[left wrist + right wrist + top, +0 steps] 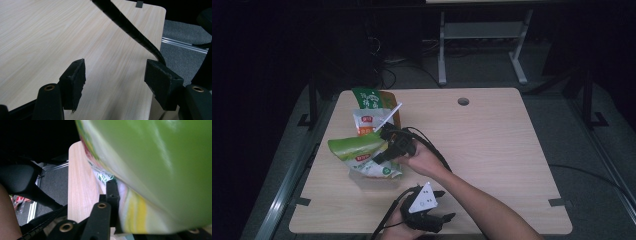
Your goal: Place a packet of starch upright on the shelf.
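Note:
A glossy green snack bag (354, 145) hangs just above the left half of the wooden table (492, 150), and my right gripper (382, 147) is shut on its right end. In the right gripper view the green bag (155, 165) looms close, with one black fingertip (112, 195) pressed against its side; the other jaw is hidden behind it. Under it lies a white-and-green bag (377, 171). Near the front edge my left gripper (444, 206) points right and stands open, its jaws (115, 82) wide apart over bare wood with nothing between them.
More snack bags stand behind the green one: a white-and-orange bag (368, 122) and a green-and-orange bag (372, 97), with a white strip (392, 114) leaning beside them. A cable hole (463, 101) sits at the far edge. A black cable (130, 27) crosses the left gripper view.

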{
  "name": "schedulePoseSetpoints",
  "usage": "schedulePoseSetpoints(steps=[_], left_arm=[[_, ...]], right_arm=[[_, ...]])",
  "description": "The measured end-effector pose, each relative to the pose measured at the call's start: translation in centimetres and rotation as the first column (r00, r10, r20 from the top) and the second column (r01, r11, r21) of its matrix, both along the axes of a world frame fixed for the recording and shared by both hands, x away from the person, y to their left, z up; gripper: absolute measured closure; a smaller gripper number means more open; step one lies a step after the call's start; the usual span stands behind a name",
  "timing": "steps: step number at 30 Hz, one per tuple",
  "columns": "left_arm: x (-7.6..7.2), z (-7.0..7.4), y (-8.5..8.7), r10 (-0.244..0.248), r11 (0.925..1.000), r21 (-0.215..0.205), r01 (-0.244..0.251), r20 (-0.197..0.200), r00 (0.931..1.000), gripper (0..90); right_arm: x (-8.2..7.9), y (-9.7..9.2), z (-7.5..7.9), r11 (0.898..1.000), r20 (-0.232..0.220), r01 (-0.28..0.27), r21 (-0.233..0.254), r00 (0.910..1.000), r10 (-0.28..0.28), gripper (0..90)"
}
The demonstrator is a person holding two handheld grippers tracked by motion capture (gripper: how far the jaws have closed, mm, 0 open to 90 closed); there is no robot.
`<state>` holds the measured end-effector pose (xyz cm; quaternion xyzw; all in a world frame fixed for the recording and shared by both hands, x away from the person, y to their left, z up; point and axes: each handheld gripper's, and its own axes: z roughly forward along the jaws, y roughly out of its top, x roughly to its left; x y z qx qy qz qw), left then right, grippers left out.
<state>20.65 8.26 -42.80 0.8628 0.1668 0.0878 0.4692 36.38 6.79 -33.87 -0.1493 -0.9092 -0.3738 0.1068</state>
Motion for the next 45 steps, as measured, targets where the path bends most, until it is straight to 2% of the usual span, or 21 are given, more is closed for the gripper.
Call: schedulePoseSetpoints(steps=[2,5,7,9,11,14,15,18,19,20,23,26,28,30,32,34,36,40,42,45], left_arm=[[0.0,0.0,0.0,-0.002,1.0,0.002,0.002,0.002,1.0,32.9],[0.0,0.0,0.0,0.002,1.0,-0.008,-0.002,0.005,1.0,32.9],[0.1,0.1,0.0,-0.001,1.0,-0.005,0.001,0.008,1.0,32.8],[0.0,0.0,-0.1,-0.002,1.0,-0.008,0.002,0.008,1.0,32.8],[0.0,0.1,-0.1,-0.002,1.0,-0.009,0.002,0.008,1.0,32.9],[0.0,0.1,0.0,-0.002,1.0,-0.01,0.002,0.015,0.9999,32.8],[0.0,0.1,-0.1,0.001,0.9999,-0.016,-0.001,0.004,1.0,32.8],[0.0,0.1,-0.1,-0.004,1.0,-0.009,0.004,0.003,1.0,32.8],[0.0,0.1,-0.1,-0.002,0.9999,-0.014,0.003,0.005,1.0,32.8],[0.1,0.1,-0.1,-0.008,0.9999,-0.008,0.008,0.014,0.9999,32.9],[0.1,0.0,-0.3,-0.007,0.9999,-0.012,0.007,0.011,0.9999,32.8],[0.0,0.1,-0.3,-0.008,0.9999,-0.011,0.008,0.016,0.9998,32.8],[0.0,0.1,-0.2,-0.007,1.0,-0.007,0.007,0.016,0.9999,32.9],[-0.1,0.1,-0.2,-0.004,0.9999,-0.01,0.004,0.015,0.9999,32.8],[-0.1,0.1,-0.3,0.001,0.9998,-0.021,-0.001,0.01,0.9999,32.8],[-0.2,0.1,-0.2,-0.003,0.9999,-0.015,0.003,0.015,0.9999,32.9],[-0.2,0.2,-0.2,-0.007,0.9999,-0.008,0.007,0.019,0.9998,32.9],[-0.2,0.2,-0.2,-0.003,0.9999,-0.012,0.003,0.014,0.9999,32.9],[-0.2,0.1,-0.3,-0.004,0.9999,-0.015,0.004,0.006,1.0,32.8],[-0.3,0.2,-0.3,-0.005,0.9998,-0.018,0.005,0.01,0.9999,32.8]], right_arm=[[0.1,-0.3,0.3,1.0,0.009,0.011,0.009,0.9999,-0.011,89.4],[0.2,-0.4,0.7,0.999,-0.002,0.019,0.036,0.9998,-0.019,89.8],[0.1,-0.2,1.1,0.999,-0.009,-0.001,0.042,1.0,0.002,89.8],[-0.2,0.2,1.5,0.999,0.018,-0.021,0.034,0.9996,0.02,89.9],[-0.2,0.5,1.8,0.998,0.011,-0.035,0.046,0.9993,0.035,89.9],[0.2,0.6,1.7,0.996,-0.034,-0.033,0.077,0.9988,0.036,89.8],[0.5,0.6,1.5,0.995,-0.061,-0.027,0.093,0.9976,0.032,89.9],[1.6,0.1,0.2,0.994,-0.132,0.021,0.104,0.9913,-0.008,89.9],[1.6,-0.1,0.0,0.994,-0.127,0.033,0.1,0.9917,-0.02,89.9],[1.6,-0.3,-0.2,0.996,-0.104,0.043,0.08,0.994,-0.035,89.8],[1.5,-0.6,-0.6,0.996,-0.095,0.048,0.073,0.9946,-0.041,89.8],[1.4,-0.6,-0.5,0.997,-0.063,0.063,0.052,0.9963,-0.059,89.8],[1.3,-0.6,-0.8,0.997,-0.054,0.062,0.042,0.9968,-0.06,89.9],[1.3,-0.4,-1.4,0.998,-0.074,0.048,0.038,0.9962,-0.045,89.8],[1.0,-0.1,-1.6,0.999,-0.071,0.037,0.03,0.9969,-0.035,89.8],[0.7,0.2,-1.5,1.0,-0.043,0.021,0.008,0.9989,-0.021,89.7],[0.5,0.2,-1.1,0.999,-0.024,0.037,0.005,0.999,-0.037,89.3],[0.6,-0.5,-0.5,0.998,-0.038,0.049,0.033,0.9982,-0.047,89.6],[0.5,-0.7,0.1,0.998,-0.012,0.044,0.041,0.999,-0.043,89.7],[0.5,-0.6,0.7,0.998,-0.022,0.028,0.058,0.9994,-0.027,89.8]])
